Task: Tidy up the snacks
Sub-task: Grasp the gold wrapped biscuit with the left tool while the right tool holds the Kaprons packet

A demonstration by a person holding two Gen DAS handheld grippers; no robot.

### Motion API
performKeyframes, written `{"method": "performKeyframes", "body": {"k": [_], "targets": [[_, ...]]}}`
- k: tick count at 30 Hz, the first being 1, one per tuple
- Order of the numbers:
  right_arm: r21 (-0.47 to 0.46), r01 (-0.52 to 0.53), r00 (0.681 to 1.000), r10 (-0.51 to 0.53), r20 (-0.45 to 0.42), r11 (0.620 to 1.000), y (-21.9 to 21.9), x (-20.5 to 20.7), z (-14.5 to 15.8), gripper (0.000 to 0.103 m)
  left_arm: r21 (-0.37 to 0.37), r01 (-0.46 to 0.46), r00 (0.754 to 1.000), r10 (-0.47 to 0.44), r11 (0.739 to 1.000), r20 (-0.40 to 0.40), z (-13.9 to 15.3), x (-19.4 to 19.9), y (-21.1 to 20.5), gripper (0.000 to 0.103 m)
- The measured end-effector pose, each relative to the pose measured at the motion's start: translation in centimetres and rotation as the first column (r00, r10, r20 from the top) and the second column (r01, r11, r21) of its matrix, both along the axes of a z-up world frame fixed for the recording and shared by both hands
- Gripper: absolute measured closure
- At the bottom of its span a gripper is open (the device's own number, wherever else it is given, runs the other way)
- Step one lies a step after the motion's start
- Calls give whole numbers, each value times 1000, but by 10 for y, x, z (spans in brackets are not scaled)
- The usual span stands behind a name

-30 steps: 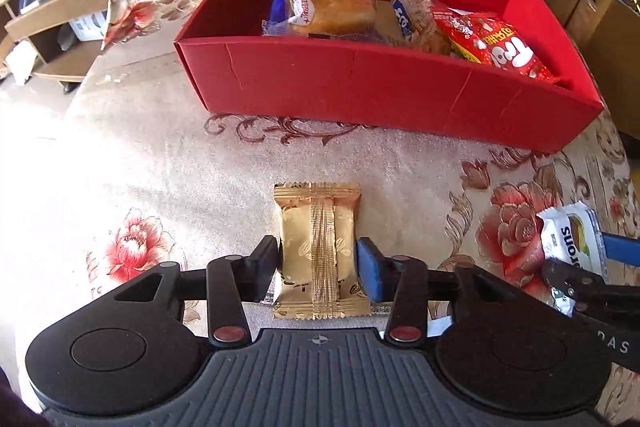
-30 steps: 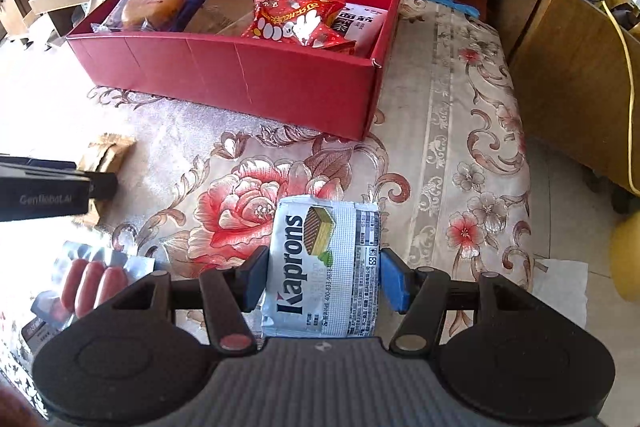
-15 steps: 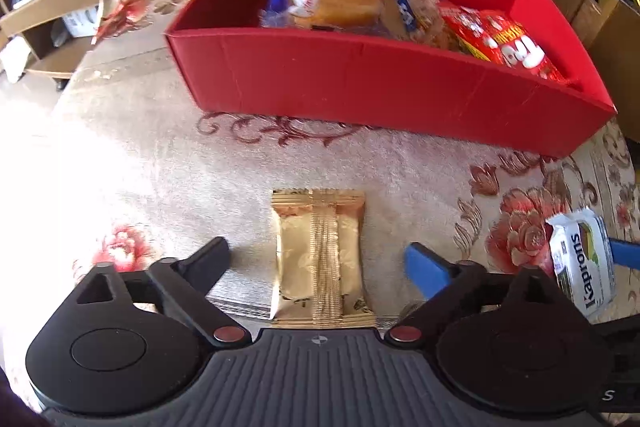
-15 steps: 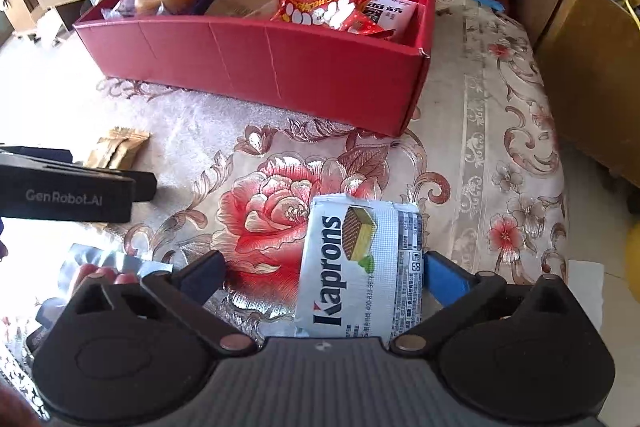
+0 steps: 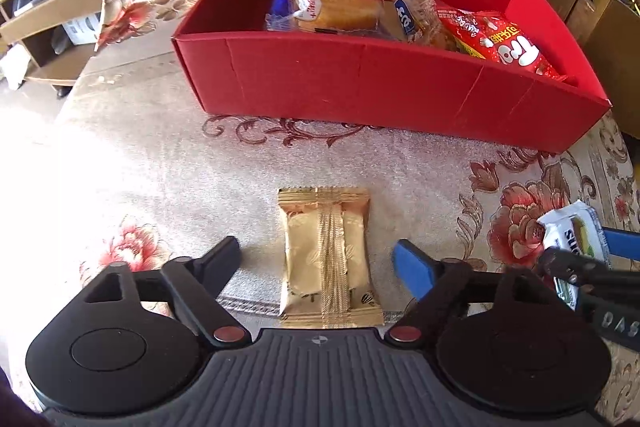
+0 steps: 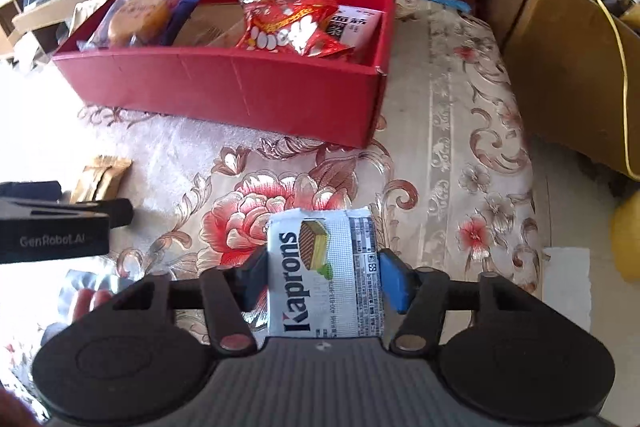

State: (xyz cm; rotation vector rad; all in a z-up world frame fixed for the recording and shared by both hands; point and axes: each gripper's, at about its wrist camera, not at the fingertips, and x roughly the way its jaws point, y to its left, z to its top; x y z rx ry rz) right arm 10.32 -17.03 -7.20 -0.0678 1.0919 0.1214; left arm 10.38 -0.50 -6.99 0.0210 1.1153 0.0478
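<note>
A gold snack packet lies flat on the flowered cloth between the fingers of my left gripper, which is open with gaps on both sides. My right gripper is shut on a white Kaprons wafer packet, held just above the cloth; it also shows in the left wrist view. A red box stands beyond, holding a round cake packet, a red snack bag and other packets. The gold packet shows at the left of the right wrist view.
A silver packet with pink pieces lies at the lower left of the right wrist view. Wooden shelves stand behind the box on the left, and a cardboard box stands at the right. The cloth's right edge drops to the floor.
My right gripper has closed on the Kaprons packet after opening half a second ago. My left gripper opened off the gold packet and stays open around it.
</note>
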Motion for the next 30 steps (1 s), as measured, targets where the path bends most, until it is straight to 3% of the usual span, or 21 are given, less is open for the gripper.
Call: {"method": "performKeyframes", "body": {"k": [2, 6, 9, 23, 30], "targets": [[-31, -6, 1000, 6, 14, 999, 2, -5, 2, 48, 3, 3, 1000, -3, 1000, 3, 2, -3, -2, 27], [-6, -10, 999, 10, 44, 1000, 2, -16, 15, 48, -17, 20, 1000, -20, 1000, 4, 7, -9, -3, 50], [11, -2, 998, 1, 58, 1000, 2, -22, 23, 48, -17, 25, 1000, -25, 1000, 0, 7, -11, -4, 54], [17, -20, 997, 19, 74, 1000, 19, -36, 40, 48, -90, 55, 998, -53, 994, 24, 23, -29, -3, 58], [6, -23, 998, 23, 52, 1000, 19, -36, 35, 48, -97, 30, 999, -31, 995, -13, 12, -25, 1, 56]]}}
